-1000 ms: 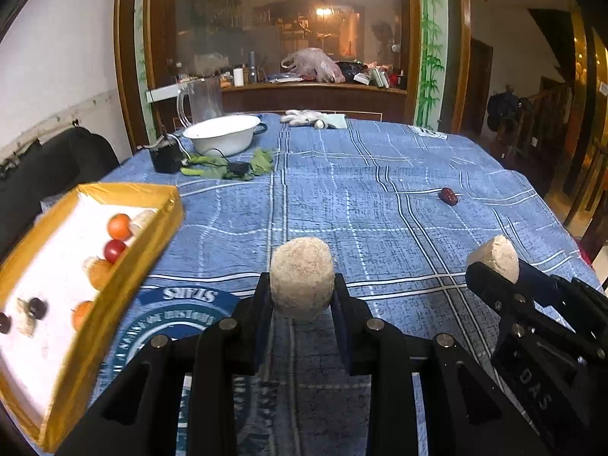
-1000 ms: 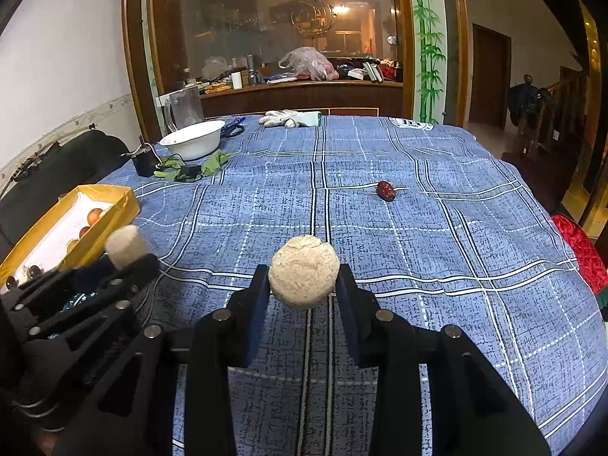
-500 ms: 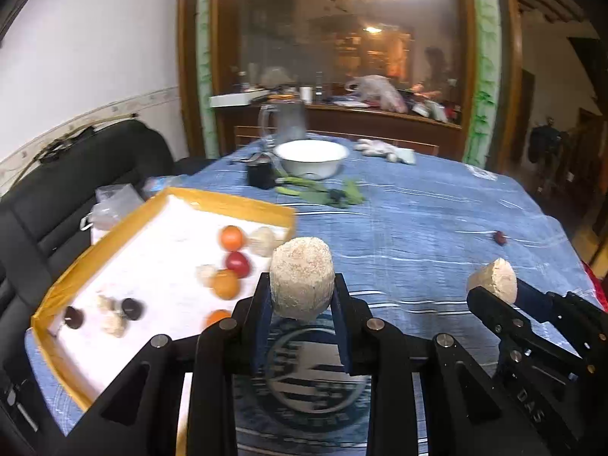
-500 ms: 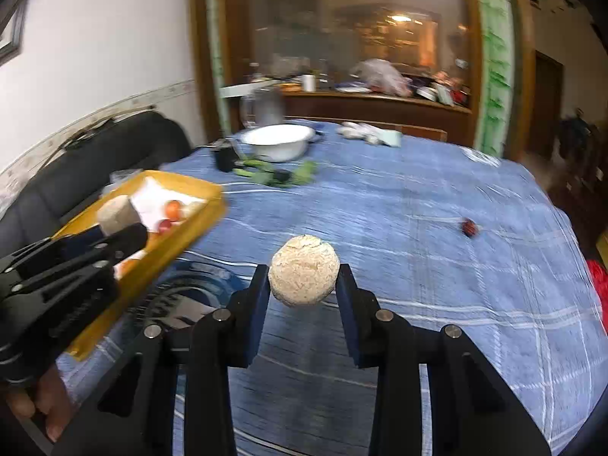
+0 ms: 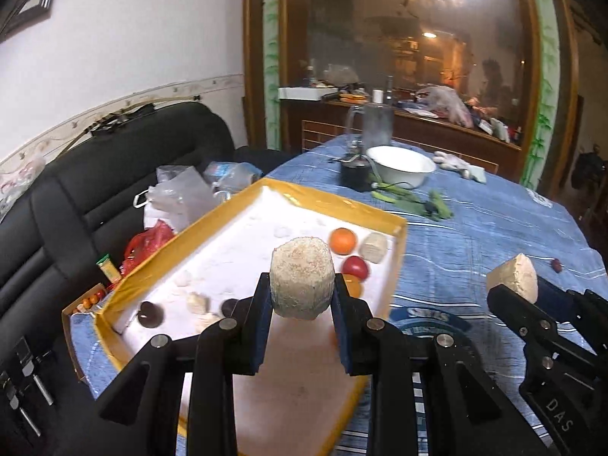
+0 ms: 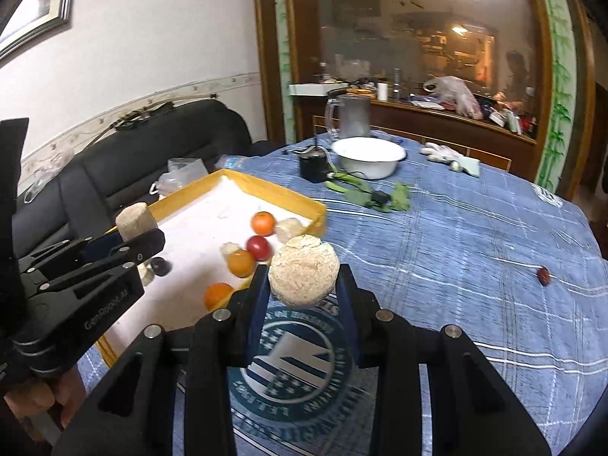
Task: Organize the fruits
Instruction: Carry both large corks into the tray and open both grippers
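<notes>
My left gripper (image 5: pixel 302 285) is shut on a rough beige cylindrical lump (image 5: pixel 303 271) and hangs over the near end of a yellow tray (image 5: pixel 334 202) with a white floor. In the tray lie an orange fruit (image 5: pixel 342 240), a red fruit (image 5: pixel 355 267), another beige lump (image 5: pixel 374 247) and two dark fruits (image 5: pixel 151 313). My right gripper (image 6: pixel 303 280) is shut on a round beige lump (image 6: pixel 304 273) above the blue tablecloth, just right of the tray (image 6: pixel 281 190). A small red date (image 6: pixel 544 276) lies alone on the cloth at the right.
At the back of the table stand a white bowl (image 6: pixel 368 155), a black cup (image 6: pixel 313 167), a glass mug (image 6: pixel 351 119), green leaves (image 6: pixel 364 190) and gloves (image 6: pixel 444 152). A black sofa (image 5: pixel 114 174) with bags is left of the tray.
Both grippers have swung left toward the tray, each still holding its lump. The left one, previously over the cloth, now hangs over the tray's near end.
</notes>
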`<state>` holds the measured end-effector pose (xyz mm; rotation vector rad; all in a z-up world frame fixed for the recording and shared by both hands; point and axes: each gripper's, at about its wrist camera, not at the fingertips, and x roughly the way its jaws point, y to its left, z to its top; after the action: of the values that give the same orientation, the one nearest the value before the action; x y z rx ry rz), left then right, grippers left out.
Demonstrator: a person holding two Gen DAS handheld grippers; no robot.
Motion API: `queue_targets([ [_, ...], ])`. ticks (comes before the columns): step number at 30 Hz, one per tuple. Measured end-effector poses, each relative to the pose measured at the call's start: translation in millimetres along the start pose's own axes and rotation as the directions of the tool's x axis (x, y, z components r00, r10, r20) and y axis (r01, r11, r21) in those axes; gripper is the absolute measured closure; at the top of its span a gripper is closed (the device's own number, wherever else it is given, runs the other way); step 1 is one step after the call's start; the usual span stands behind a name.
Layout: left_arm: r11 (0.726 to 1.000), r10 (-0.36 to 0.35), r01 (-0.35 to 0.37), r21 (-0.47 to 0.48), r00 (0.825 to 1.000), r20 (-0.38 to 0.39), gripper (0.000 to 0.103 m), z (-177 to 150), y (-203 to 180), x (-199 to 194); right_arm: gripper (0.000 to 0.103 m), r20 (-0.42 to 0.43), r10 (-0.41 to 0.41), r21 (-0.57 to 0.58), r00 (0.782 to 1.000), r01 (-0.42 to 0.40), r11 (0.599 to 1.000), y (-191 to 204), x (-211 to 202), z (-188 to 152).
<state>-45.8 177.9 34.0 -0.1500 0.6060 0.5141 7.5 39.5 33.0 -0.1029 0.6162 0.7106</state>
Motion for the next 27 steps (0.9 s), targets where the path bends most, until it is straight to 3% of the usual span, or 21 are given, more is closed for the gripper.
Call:
queue_targets([
  [13,0.993,0.101,-0.107,-0.045,0.988,-0.119,0.075,-3.7,47.8,40.2,0.065,-0.079,0.094,-0.04,0.992,-0.098,0.994,32.2,45.9,23.7],
  [27,0.982,0.115,-0.147,-0.114,0.961,-0.25,0.074,5.5,82.7,82.0,0.065,-0.223,0.121,-0.103,0.967,-0.147,0.984,59.1,127.6,34.4],
])
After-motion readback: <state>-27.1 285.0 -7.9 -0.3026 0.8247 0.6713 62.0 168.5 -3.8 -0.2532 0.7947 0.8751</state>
